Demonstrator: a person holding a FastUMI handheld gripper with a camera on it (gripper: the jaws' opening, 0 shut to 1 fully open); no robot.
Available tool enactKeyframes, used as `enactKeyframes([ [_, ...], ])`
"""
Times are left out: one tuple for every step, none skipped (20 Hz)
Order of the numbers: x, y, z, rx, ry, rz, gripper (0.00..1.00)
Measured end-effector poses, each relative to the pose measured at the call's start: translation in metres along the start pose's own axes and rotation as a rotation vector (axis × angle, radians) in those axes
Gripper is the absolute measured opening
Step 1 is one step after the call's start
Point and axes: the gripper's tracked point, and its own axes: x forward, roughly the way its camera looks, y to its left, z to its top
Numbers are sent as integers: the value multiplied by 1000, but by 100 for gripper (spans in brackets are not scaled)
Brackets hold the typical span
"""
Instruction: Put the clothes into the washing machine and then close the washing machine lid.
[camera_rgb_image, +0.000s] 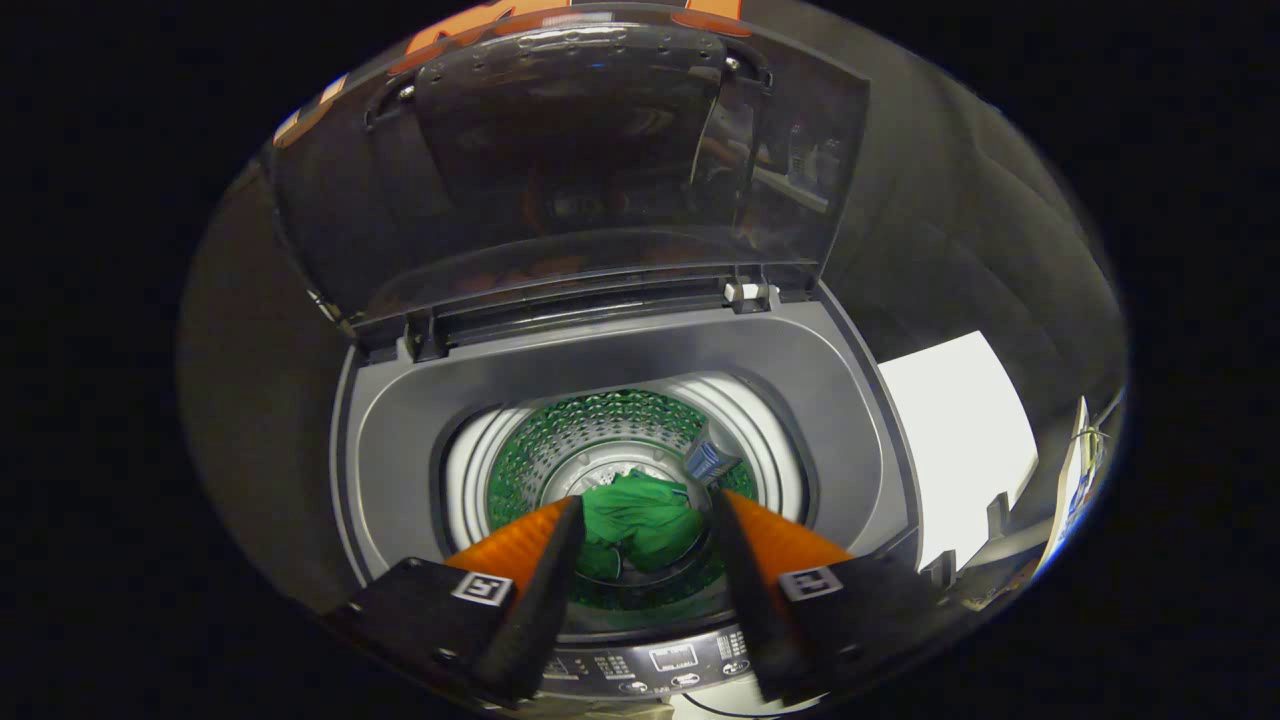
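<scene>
A grey top-loading washing machine (480, 400) stands below me with its dark see-through lid (560, 170) raised upright at the back. A crumpled green garment (640, 525) lies at the bottom of the drum (560, 440), beyond and between my fingers. My gripper (645, 510) hovers above the drum mouth, open, with nothing between its fingers. The fingers (545, 560) point down into the opening. The garment lies loose, touched by neither finger.
The control panel (670, 665) runs along the machine's near edge, under my fingers. A small blue-and-white piece (708, 460) sits on the drum's inner wall at the right. A white surface (955, 440) lies to the right of the machine.
</scene>
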Motion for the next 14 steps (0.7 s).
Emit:
enactKeyframes([
  [-6,-5,3,-3,-3,-4,78],
  [-15,-7,9,-8,-19,-10,85],
  [-24,-13,15,-12,-35,-20,92],
  [-34,-15,23,-13,-55,-23,99],
  [-44,-16,33,-8,-80,-16,99],
  [-55,-15,45,-2,-107,-5,99],
  [-67,-18,58,0,-137,0,99],
  [-78,-19,71,-1,-167,1,99],
  [-90,-22,82,-4,-193,0,99],
  [-102,-22,94,-7,-217,-1,99],
  [-113,-21,105,-7,-242,4,99],
  [-123,-20,117,-7,-268,7,99],
  [-135,-19,129,-5,-296,13,99],
  [-145,-17,142,-5,-326,18,99],
])
